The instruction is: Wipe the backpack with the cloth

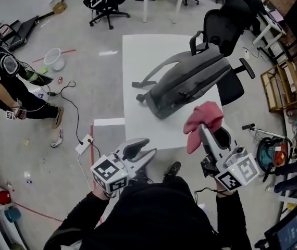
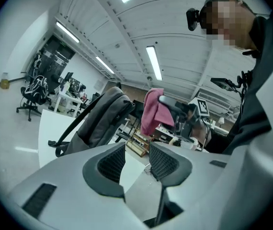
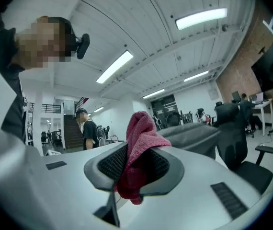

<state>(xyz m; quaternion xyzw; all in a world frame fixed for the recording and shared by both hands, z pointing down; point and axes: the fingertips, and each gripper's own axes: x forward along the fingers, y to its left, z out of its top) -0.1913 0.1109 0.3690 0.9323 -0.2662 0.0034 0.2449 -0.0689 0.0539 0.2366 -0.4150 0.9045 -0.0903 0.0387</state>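
Right gripper (image 1: 207,133) clamps the cloth (image 1: 203,117); backpack (image 1: 190,82) lies ahead, slanting away rightward. Left gripper (image 1: 146,150) open, empty, farther off.

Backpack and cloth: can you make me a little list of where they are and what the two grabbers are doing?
backpack: grey, lying on the white table
cloth: pink, pinched in the right gripper, not touching the backpack
left gripper: jaws apart, nothing between them
beside the table: black office chair
wiping: not started yet
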